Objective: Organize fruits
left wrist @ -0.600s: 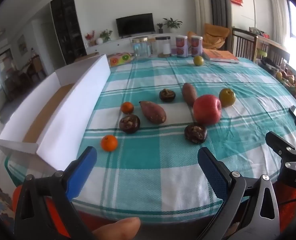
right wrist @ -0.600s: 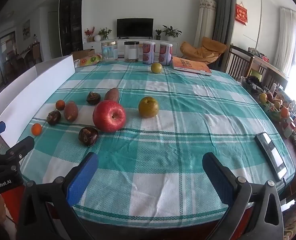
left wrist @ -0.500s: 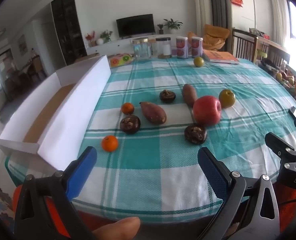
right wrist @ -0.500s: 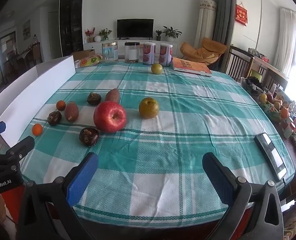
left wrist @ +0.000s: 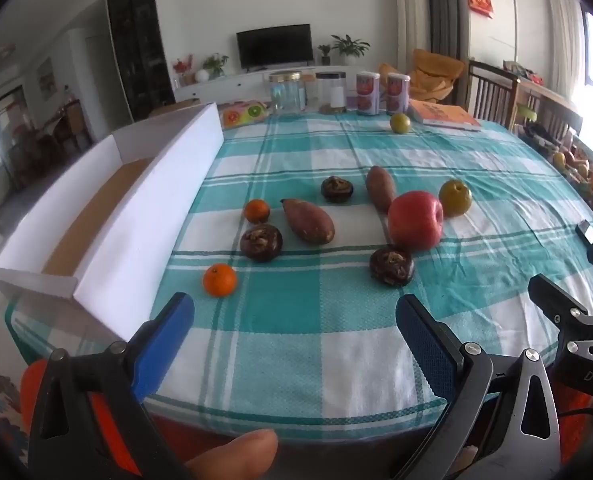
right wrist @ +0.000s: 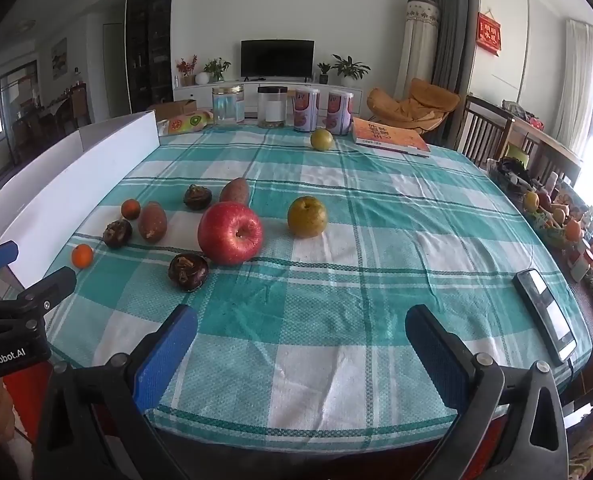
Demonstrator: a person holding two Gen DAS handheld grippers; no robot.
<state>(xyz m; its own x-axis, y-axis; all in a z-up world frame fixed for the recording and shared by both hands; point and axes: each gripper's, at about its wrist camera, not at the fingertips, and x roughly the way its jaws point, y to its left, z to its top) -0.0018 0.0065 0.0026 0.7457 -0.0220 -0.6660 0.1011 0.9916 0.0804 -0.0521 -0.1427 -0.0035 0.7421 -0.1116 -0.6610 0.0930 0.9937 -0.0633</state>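
Note:
On the teal checked tablecloth lie a red apple [left wrist: 415,220] [right wrist: 230,233], a yellow-green pear [left wrist: 455,197] [right wrist: 307,216], two sweet potatoes [left wrist: 308,221] [left wrist: 380,187], two small oranges [left wrist: 220,279] [left wrist: 256,211] and three dark chestnut-like fruits [left wrist: 391,266] [left wrist: 261,241] [left wrist: 336,189]. A second pear [left wrist: 400,123] lies far back. A long white box [left wrist: 108,216] stands open along the left. My left gripper [left wrist: 294,340] is open and empty above the table's near edge. My right gripper [right wrist: 300,344] is open and empty, to the right of the left one.
Jars and cans [left wrist: 336,92] and an orange book [left wrist: 442,115] stand at the table's far edge. A phone [right wrist: 544,316] lies at the near right edge. A chair and a basket of fruit [right wrist: 552,216] are off the table's right side.
Both grippers have drifted very slightly; the fruits have not moved and both grippers stay open.

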